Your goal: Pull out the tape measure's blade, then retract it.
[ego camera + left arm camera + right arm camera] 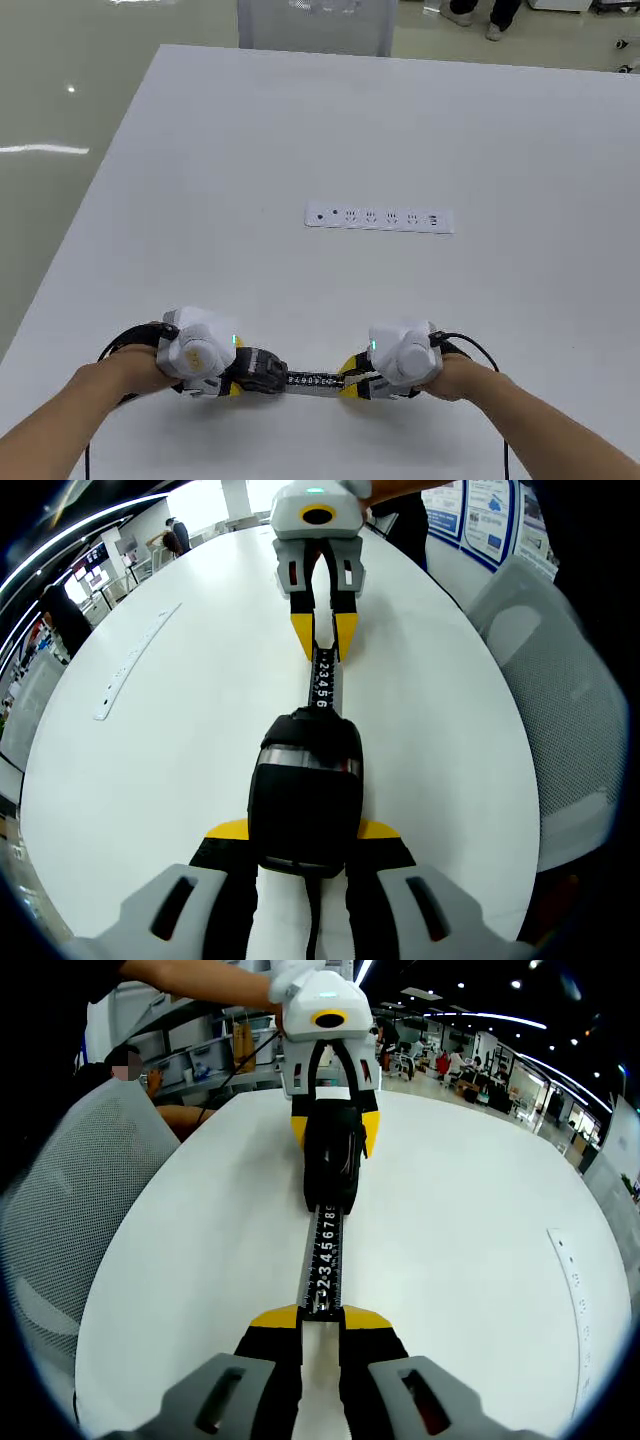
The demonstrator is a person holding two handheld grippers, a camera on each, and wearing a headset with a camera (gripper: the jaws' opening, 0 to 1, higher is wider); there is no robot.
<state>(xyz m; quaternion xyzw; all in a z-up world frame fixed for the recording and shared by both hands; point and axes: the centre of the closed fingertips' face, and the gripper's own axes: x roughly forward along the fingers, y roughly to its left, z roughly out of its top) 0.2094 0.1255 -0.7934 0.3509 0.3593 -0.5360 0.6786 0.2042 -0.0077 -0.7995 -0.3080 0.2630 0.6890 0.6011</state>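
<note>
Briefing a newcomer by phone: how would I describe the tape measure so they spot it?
On the white table, check the near edge. The tape measure there is the black case clamped by the left gripper, numbered blade reaching the right gripper; the power strip beyond is white.

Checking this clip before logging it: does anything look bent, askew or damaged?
Nothing stands out. The left gripper is shut on the tape measure case, the right gripper pinches the blade at its tip, and it runs straight between them, no kink or twist. The power strip lies flat on the table.
</note>
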